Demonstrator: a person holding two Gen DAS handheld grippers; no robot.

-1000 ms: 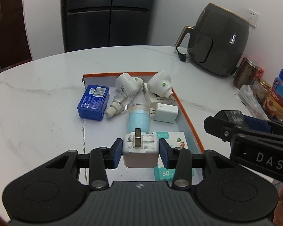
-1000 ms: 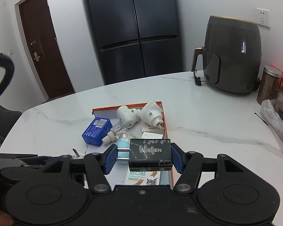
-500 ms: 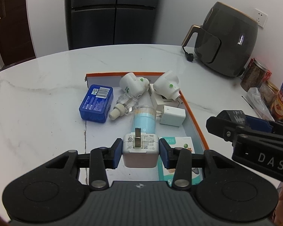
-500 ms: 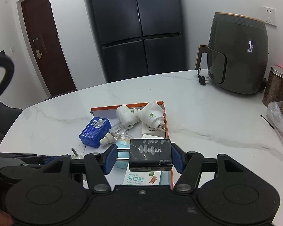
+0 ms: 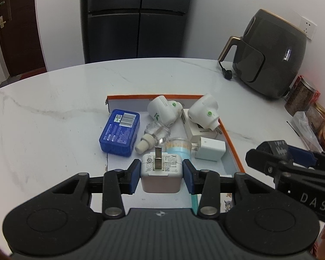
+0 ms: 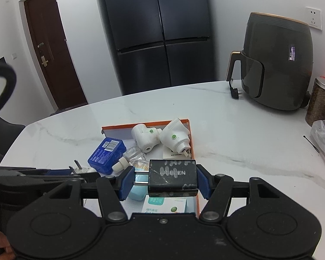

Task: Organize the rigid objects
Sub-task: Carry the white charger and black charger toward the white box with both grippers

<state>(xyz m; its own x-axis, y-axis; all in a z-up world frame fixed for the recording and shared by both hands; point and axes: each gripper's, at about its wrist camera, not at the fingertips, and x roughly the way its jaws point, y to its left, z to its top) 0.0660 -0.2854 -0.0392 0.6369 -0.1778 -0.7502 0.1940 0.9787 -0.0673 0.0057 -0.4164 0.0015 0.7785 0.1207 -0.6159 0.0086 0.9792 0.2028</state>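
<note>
My left gripper point(image 5: 161, 174) is shut on a white plug charger point(image 5: 161, 169), prongs up, held above the near end of an orange-rimmed tray point(image 5: 231, 145). My right gripper point(image 6: 165, 181) is shut on a black plug charger point(image 6: 173, 178), held above the same tray point(image 6: 191, 138); it also shows at the right of the left wrist view point(image 5: 277, 149). In the tray lie two white plug-in devices point(image 5: 164, 110) point(image 5: 203, 111), a white cube adapter point(image 5: 210, 151), a clear bottle point(image 5: 153, 135), a light-blue bottle point(image 6: 138, 189) and a green-printed box point(image 6: 169, 204). A blue box point(image 5: 120, 133) sits at the tray's left edge.
The white marble table point(image 5: 45, 117) carries a dark air fryer point(image 5: 273, 58) at the back right with its plug point(image 5: 227, 73) lying loose. Jars point(image 5: 301, 96) and a plastic bag point(image 6: 322, 138) crowd the right edge. A black fridge point(image 5: 136, 17) stands behind.
Both grippers have drawn back and up from the tray, each still holding its charger. The tray and its contents have not moved.
</note>
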